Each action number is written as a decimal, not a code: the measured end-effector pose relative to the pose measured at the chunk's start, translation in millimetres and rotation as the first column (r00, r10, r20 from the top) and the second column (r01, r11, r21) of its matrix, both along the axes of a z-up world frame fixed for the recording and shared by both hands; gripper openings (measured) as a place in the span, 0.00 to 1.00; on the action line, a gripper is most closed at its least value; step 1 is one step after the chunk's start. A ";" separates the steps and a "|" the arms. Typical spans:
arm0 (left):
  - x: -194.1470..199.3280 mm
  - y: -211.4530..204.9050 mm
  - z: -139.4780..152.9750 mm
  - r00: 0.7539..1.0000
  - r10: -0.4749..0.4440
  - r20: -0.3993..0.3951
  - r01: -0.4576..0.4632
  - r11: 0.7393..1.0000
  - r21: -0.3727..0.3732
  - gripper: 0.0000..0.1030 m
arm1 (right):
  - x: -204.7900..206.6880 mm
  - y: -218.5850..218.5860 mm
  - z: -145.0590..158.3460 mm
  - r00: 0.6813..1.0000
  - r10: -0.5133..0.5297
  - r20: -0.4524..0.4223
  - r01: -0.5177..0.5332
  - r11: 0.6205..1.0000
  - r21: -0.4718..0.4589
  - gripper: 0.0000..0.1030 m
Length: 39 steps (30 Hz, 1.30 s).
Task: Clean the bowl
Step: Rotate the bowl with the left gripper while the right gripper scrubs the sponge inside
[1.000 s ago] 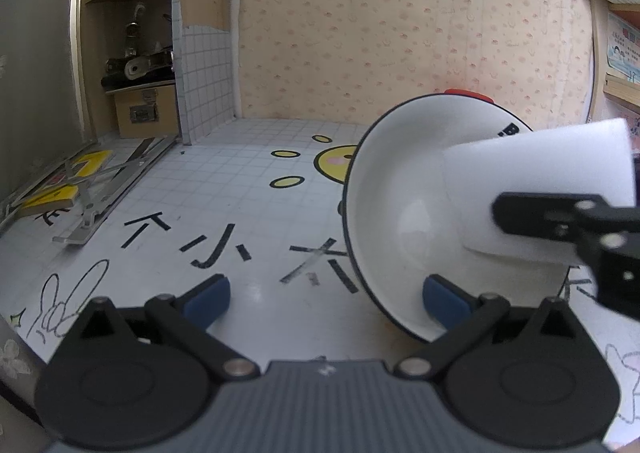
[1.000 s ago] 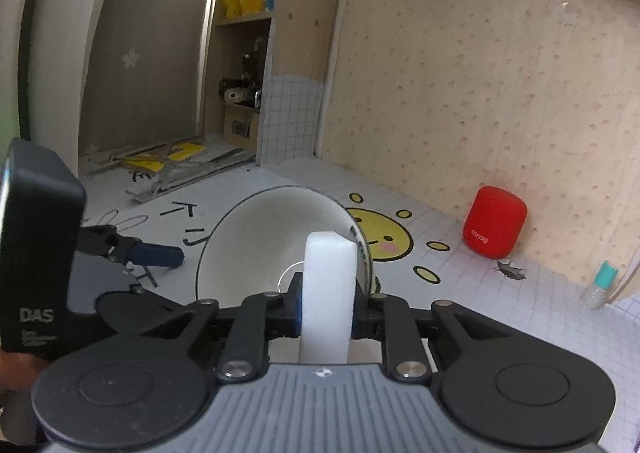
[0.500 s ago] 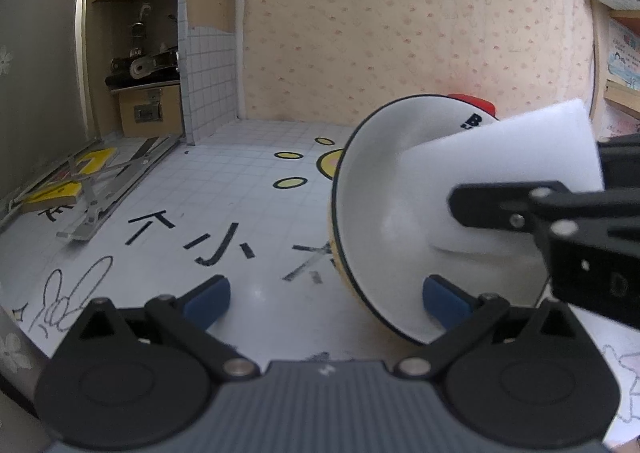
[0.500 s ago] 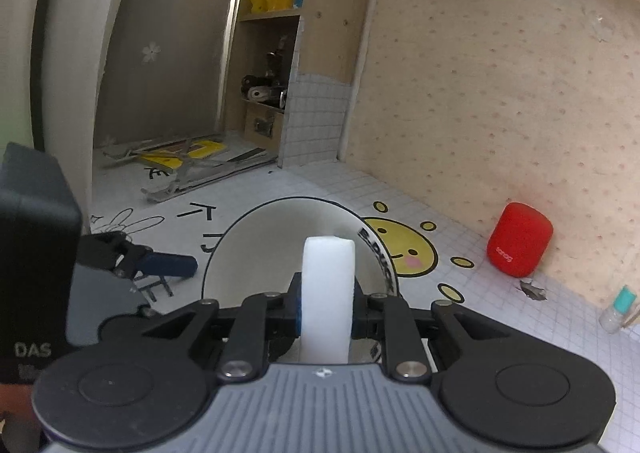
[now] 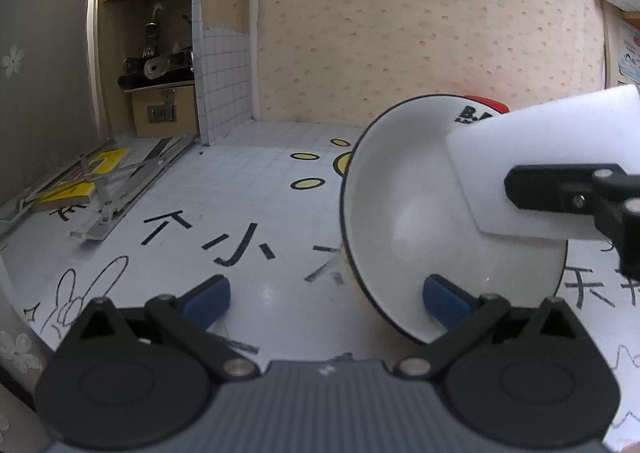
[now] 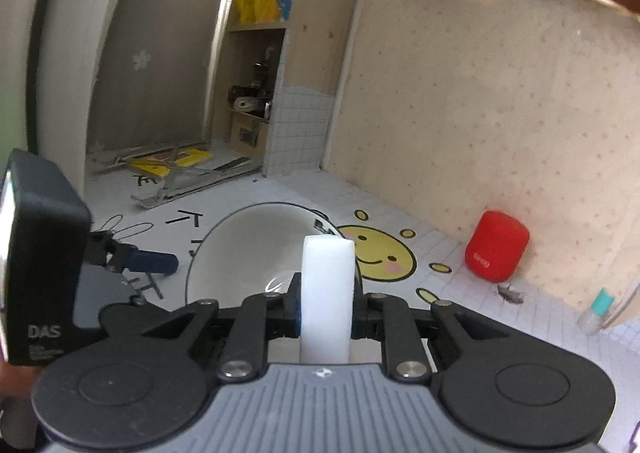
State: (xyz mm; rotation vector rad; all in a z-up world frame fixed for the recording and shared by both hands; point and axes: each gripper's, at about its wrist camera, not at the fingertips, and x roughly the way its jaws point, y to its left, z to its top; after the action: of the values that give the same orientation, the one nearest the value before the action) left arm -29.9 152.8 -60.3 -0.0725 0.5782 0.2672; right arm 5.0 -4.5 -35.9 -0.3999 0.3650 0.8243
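A: Where does the bowl [image 5: 424, 221] sit relative to the two grippers?

B: It stands tipped up on its rim on the tiled bench [image 5: 248, 189], its open side facing the right gripper [image 6: 326, 305]. The left gripper [image 5: 326, 293] has its jaws spread wide; its right blue pad [image 5: 442, 299] rests against the bowl's lower inside, and the other pad is clear of it on the outside, so it props the bowl without clamping it.

A: And the right one?

B: It's clamped on a white sponge [image 6: 328, 289], which stands on edge between the jaws with its long axis pointing straight ahead into the bowl. From the left wrist camera the sponge's front end reaches over the rim into the cavity; whether it touches the inner wall I can't tell.

A: So what does the next move turn on?

B: My judgement: the bowl's inside lies directly ahead of the sponge, so the right hand is the one to wipe, pushing forward and sweeping round the wall. The bowl may slip, since nothing grips it.
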 end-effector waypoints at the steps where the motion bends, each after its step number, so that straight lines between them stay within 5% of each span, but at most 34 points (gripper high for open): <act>1: 0.0 0.0 0.0 1.000 0.000 0.000 0.000 1.000 0.000 1.00 | 1.7 0.9 -2.7 1.000 -0.006 -0.014 0.006 1.000 -0.005 0.17; 39: 2.9 14.2 4.0 0.999 0.035 0.009 -0.035 0.999 -0.016 1.00 | 10.2 5.6 -15.9 0.997 -0.009 -0.071 0.010 1.000 0.016 0.17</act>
State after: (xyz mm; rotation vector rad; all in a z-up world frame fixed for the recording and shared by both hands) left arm -27.0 167.0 -56.3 -0.0992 0.5703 0.2959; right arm 15.2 1.1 -51.8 -0.3544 0.4253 0.8330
